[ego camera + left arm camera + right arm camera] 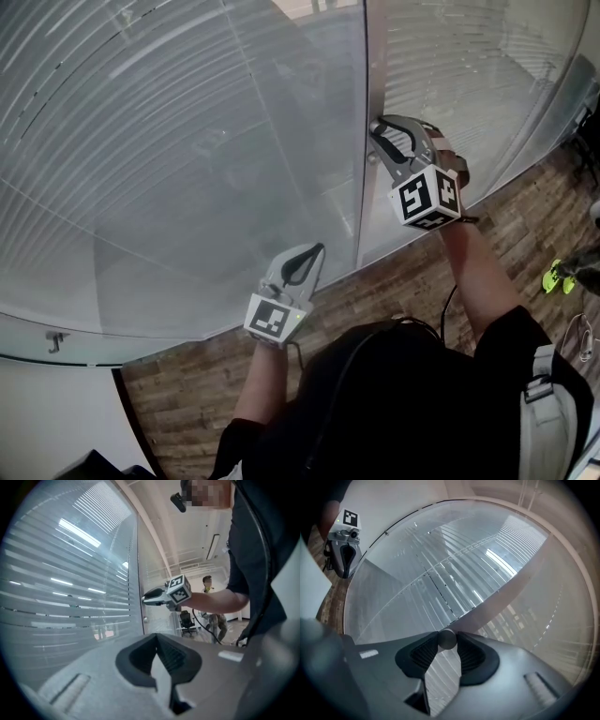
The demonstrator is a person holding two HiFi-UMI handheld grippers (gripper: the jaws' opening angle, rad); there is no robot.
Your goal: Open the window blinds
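Slatted blinds (141,141) hang behind curved glass panes. A grey upright frame post (367,56) divides two panes and carries a small round knob (446,638). My right gripper (376,126) reaches level to the post, and its two pads press on the knob from both sides (446,642). The left gripper view shows that same gripper (145,595) at the post beside the blinds (61,588). My left gripper (317,249) hangs lower, in front of the glass, its jaws shut with nothing between them (157,637). It appears at the top left of the right gripper view (345,573).
A wood-plank floor (394,291) runs along the foot of the glass. A white wall section (56,403) lies at lower left. Something bright green (560,277) lies on the floor at right. Across the room stand an office chair (186,619) and a person (213,620).
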